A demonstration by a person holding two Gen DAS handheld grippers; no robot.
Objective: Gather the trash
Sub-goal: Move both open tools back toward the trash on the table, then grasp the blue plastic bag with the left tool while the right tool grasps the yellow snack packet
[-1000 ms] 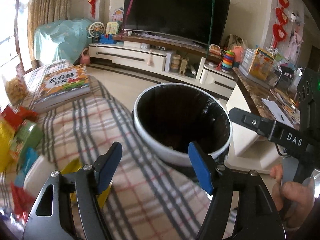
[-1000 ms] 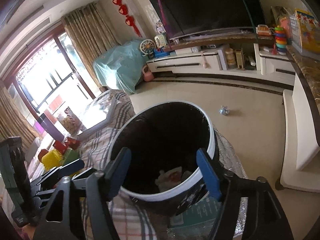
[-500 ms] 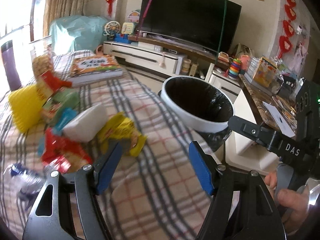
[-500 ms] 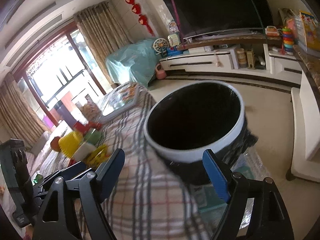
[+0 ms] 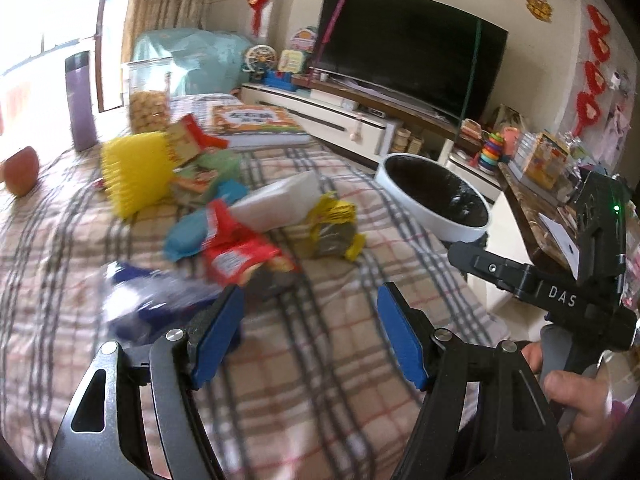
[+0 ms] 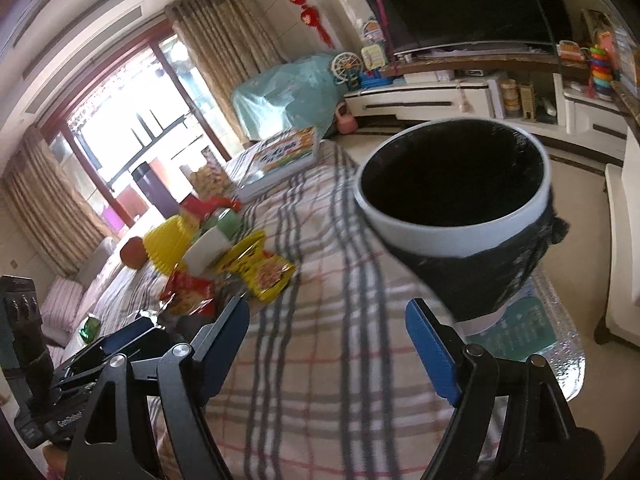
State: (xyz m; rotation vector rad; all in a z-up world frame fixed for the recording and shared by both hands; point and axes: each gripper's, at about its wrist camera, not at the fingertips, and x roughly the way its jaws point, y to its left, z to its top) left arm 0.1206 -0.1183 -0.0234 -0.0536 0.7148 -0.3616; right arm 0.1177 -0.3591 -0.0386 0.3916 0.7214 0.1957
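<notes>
A pile of snack wrappers lies on the plaid tablecloth (image 5: 328,364): a red wrapper (image 5: 236,256), a yellow wrapper (image 5: 334,226), a white box (image 5: 280,200) and a blurred blue and clear wrapper (image 5: 152,300). My left gripper (image 5: 308,332) hovers open just short of the red wrapper, with nothing between its blue pads. The bin (image 5: 436,204), white-rimmed with a black liner, stands beyond the table's right edge. My right gripper (image 6: 328,320) is open and empty over the cloth. The bin (image 6: 452,232) is close at its upper right and the yellow wrapper (image 6: 264,268) at its upper left.
A yellow ridged thing (image 5: 134,172), a picture book (image 5: 256,124), a snack jar (image 5: 148,96), a purple flask (image 5: 82,100) and a red fruit (image 5: 22,170) sit farther back on the table. A TV (image 5: 408,64) and a low cabinet line the far wall. A cluttered side counter (image 5: 532,208) runs along the right.
Both grippers have swung left, away from the bin's mouth and over the table. The wrapper pile has come in front of the left gripper. The right jaws have widened slightly.
</notes>
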